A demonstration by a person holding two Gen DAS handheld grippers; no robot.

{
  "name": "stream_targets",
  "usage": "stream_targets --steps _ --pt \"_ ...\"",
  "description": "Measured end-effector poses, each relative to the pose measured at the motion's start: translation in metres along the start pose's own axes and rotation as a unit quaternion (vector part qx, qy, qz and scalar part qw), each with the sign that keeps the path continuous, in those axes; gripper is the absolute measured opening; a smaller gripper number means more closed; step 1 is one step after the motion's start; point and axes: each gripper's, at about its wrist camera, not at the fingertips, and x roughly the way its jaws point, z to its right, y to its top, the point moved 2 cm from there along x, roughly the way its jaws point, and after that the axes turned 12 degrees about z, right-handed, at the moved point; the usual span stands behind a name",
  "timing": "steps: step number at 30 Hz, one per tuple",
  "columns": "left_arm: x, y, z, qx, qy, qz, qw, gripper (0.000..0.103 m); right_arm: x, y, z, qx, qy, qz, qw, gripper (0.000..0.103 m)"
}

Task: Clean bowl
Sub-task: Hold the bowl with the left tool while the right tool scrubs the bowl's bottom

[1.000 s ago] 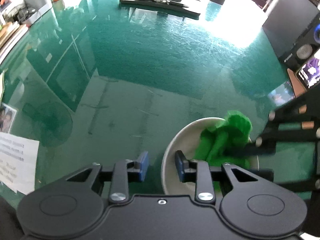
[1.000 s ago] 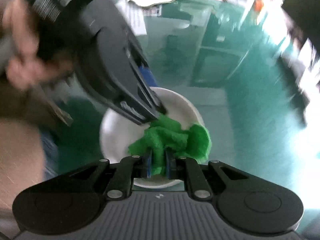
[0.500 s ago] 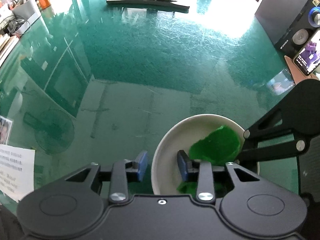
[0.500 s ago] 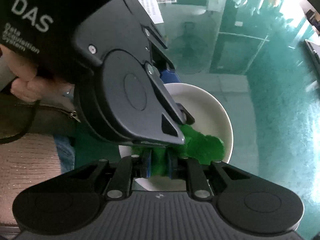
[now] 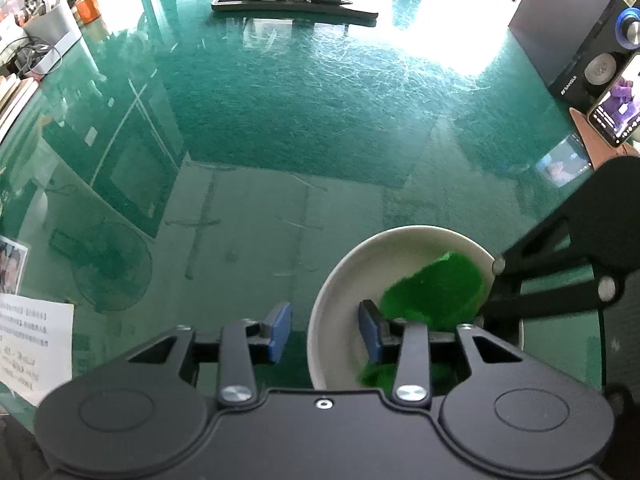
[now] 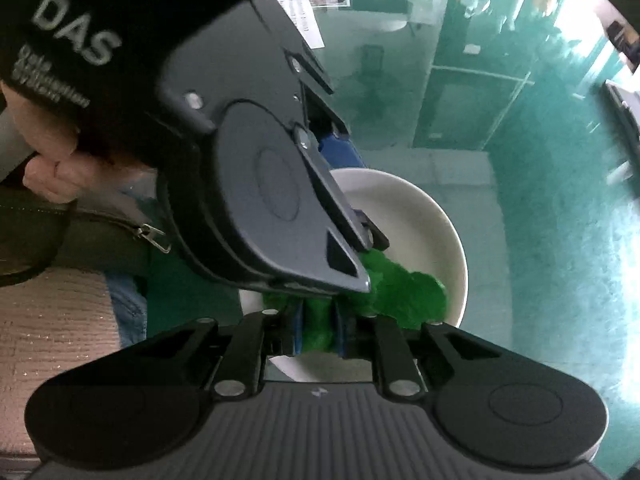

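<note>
My left gripper (image 5: 324, 330) straddles the white bowl's (image 5: 320, 320) rim, jaws parted; my right gripper (image 6: 316, 330) clamps the green cloth (image 6: 404, 296) inside.

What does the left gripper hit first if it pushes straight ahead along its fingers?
Probably the round white bowl's rim: the left gripper straddles it, jaws open, one finger inside, one outside. Past the rim, bare green glass tabletop. Depth is uncertain.
</note>
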Motion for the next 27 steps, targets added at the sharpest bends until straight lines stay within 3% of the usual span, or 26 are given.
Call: stream_targets --steps 2,5,7,13,16,20,22,25,27 --pt "0.000 0.000 -0.001 -0.001 0.001 0.001 1.0000 0.040 0.002 0.000 0.001 -0.040 -0.036 -0.005 0.999 0.014" --pt "0.000 0.000 0.000 0.000 0.003 0.001 1.0000 0.040 0.004 0.001 0.002 -0.047 -0.064 -0.006 0.997 0.015" --pt "0.000 0.000 0.001 0.001 0.003 0.001 1.0000 0.040 0.000 -0.002 -0.003 -0.036 -0.053 -0.011 0.998 0.017" --pt "0.001 -0.001 0.001 0.003 0.002 0.000 1.0000 0.043 -0.022 -0.014 -0.008 0.042 0.030 0.010 0.999 0.014" --pt "0.001 -0.001 0.000 0.003 0.003 0.001 1.0000 0.043 -0.031 -0.023 -0.018 -0.021 -0.021 -0.002 1.000 0.014" --pt "0.001 0.000 -0.001 0.003 0.005 0.003 1.0000 0.043 -0.034 -0.025 -0.021 -0.055 -0.086 0.008 0.995 0.014" --pt "0.002 0.000 -0.001 0.004 0.005 0.003 1.0000 0.043 -0.032 -0.025 -0.020 -0.047 -0.091 0.010 0.995 0.016" --pt "0.002 0.000 -0.002 0.004 0.006 0.004 1.0000 0.044 -0.032 -0.025 -0.023 -0.017 -0.050 0.013 0.999 0.016" --pt "0.002 0.000 -0.002 0.004 0.007 0.005 1.0000 0.044 -0.035 -0.027 -0.025 -0.010 -0.045 0.017 0.999 0.014"
